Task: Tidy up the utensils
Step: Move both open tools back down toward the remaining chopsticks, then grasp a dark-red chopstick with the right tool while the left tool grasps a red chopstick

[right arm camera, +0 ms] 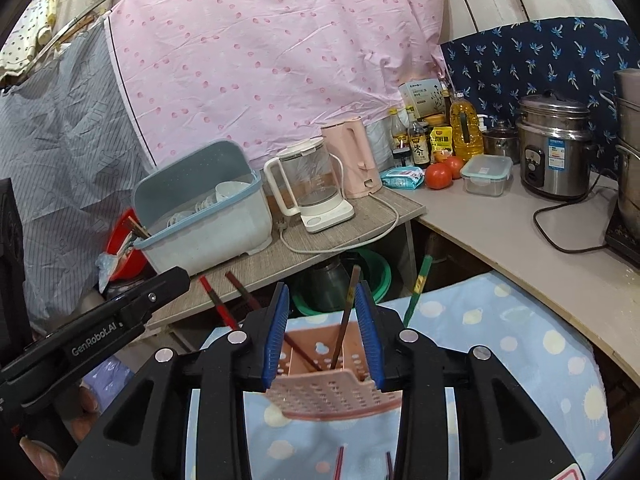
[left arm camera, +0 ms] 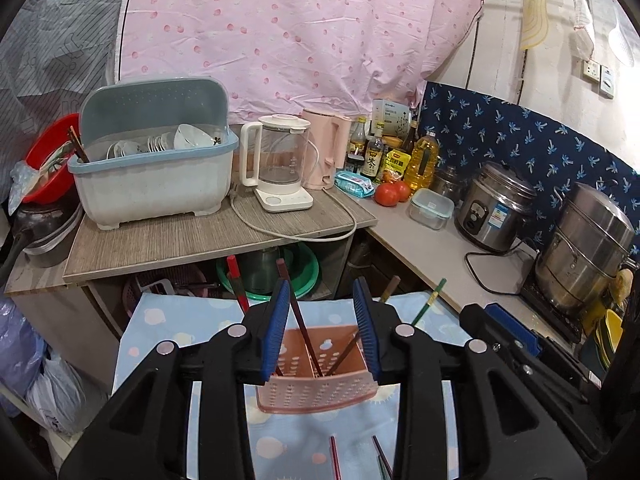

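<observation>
Background of the kitchen corner. A blue-rimmed dish drainer (left arm camera: 154,168) holding white bowls (left arm camera: 192,137) stands on the wood-grain bench (left arm camera: 180,240), with a red basin (left arm camera: 52,160) just beside it. A glass kettle (left arm camera: 280,164) on its white base stands next to a pink kettle (left arm camera: 326,148). Farther along: sauce bottles (left arm camera: 374,152), a cooking-oil bottle (left arm camera: 422,162), two tomatoes (left arm camera: 394,192), a lidded clear food container (left arm camera: 431,208), a steel rice cooker (left arm camera: 494,206) and a stacked steel steamer pot (left arm camera: 586,256). A pink dotted cloth (left arm camera: 300,32) hangs behind; a green basin (right arm camera: 376,276) sits under the bench.
</observation>
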The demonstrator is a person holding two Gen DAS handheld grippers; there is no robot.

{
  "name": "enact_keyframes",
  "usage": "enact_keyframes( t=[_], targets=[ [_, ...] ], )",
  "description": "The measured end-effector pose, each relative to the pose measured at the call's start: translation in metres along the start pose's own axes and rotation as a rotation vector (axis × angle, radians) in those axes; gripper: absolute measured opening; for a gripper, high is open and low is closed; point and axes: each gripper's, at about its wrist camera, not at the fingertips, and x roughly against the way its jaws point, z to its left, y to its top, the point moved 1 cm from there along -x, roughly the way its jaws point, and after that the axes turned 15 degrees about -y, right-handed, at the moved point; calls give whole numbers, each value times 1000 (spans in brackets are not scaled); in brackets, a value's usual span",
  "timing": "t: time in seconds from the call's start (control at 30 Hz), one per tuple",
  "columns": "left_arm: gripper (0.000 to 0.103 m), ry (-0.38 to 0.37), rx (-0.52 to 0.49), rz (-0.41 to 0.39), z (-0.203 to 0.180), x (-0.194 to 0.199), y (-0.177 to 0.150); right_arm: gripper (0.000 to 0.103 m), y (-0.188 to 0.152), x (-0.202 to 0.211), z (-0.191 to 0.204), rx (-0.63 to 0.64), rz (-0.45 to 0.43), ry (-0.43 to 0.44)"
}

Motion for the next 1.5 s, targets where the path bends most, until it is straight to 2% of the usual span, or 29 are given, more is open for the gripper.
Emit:
enact_keyframes(
  t=[0.17,0.37,0.77,0.9,1.03,1.27,1.5],
  targets=[
    [32,-11,0,23,-8,10,-21,34,-24,15,-7,3,29,1],
    [32,-22,-6,81,-20,20,-63,34,-64,33,-24,3,85,-10],
    [32,-55,33,313,-32,21,-202,34,-180,67,-86,32,260,-116],
    [32,-57,60,383,-32,24,-244,34,-211,76,-96,70,310,-140],
    [32,-28,40,429,-35,28,-279,34,-238,81,-96,114,336,-158],
    [32,-35,59,442,-33,36,-300,31,-270,78,-88,165,382,-148],
    [32,-40,70,446,-33,34,-306,21,-279,69,-84,192,388,-158]
  ],
)
